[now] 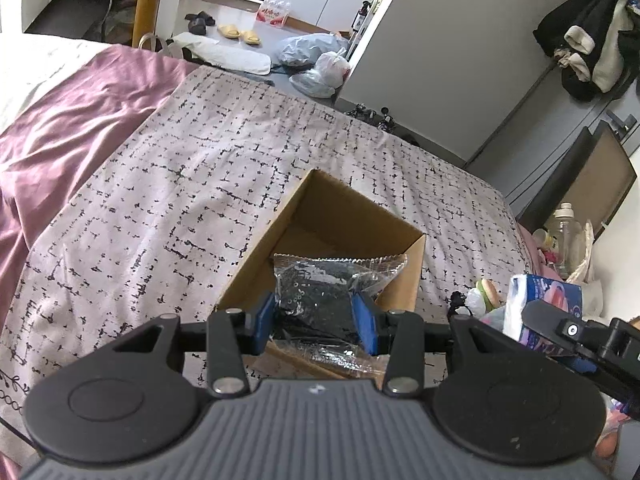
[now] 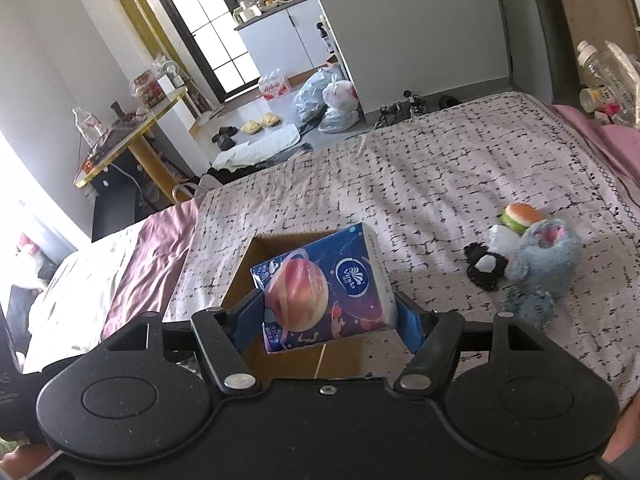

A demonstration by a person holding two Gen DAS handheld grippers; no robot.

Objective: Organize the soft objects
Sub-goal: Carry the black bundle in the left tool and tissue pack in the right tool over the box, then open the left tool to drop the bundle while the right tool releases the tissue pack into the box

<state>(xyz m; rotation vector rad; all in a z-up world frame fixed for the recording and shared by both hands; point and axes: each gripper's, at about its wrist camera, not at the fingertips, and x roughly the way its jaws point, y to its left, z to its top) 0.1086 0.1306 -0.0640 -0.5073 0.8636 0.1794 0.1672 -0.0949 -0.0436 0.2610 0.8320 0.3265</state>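
Because the cardboard box (image 1: 344, 216) sat open on the bed (image 1: 168, 184) as the collecting place, the left gripper (image 1: 316, 320) clamped a clear packet of dark fabric (image 1: 332, 284) over its mouth, while the right gripper (image 2: 326, 320) squeezed a tissue pack (image 2: 324, 288) just above it, apparently waiting its turn.

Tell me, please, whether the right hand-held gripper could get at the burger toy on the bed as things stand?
Probably not yet: the right hand-held gripper is shut on the tissue pack over the cardboard box. The bedspread towards the burger toy looks unobstructed.
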